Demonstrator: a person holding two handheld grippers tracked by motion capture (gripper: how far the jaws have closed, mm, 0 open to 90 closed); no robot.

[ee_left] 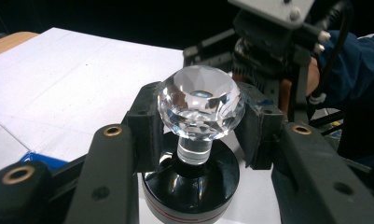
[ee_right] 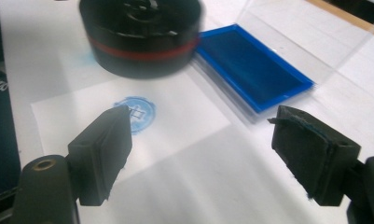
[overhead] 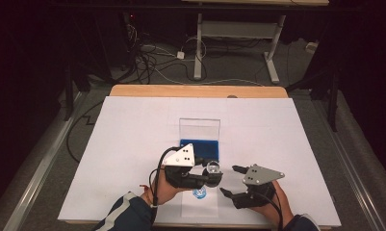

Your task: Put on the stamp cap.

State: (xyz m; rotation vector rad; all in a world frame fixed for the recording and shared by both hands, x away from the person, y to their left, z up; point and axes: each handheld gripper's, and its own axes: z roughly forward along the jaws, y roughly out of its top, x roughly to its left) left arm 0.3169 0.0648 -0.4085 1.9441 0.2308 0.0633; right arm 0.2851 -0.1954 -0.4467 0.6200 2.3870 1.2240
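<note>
At lower centre of the high view, we had the left gripper (overhead: 211,174) clamped on the black round stamp with its faceted crystal knob (ee_left: 201,101), lifted off the blue imprint (ee_right: 137,113) so the ink stayed clean; the right gripper (ee_right: 222,149) hung wide open, empty.

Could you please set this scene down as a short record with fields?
held: round black stamp with a faceted clear crystal knob
left gripper: jaws shut on the knob, stamp lifted off the sheet
right gripper: jaws open, nothing between them
print: round blue stamp mark on a white paper sheet
ink pad: blue rectangular tray, clear lid upright behind it
</note>
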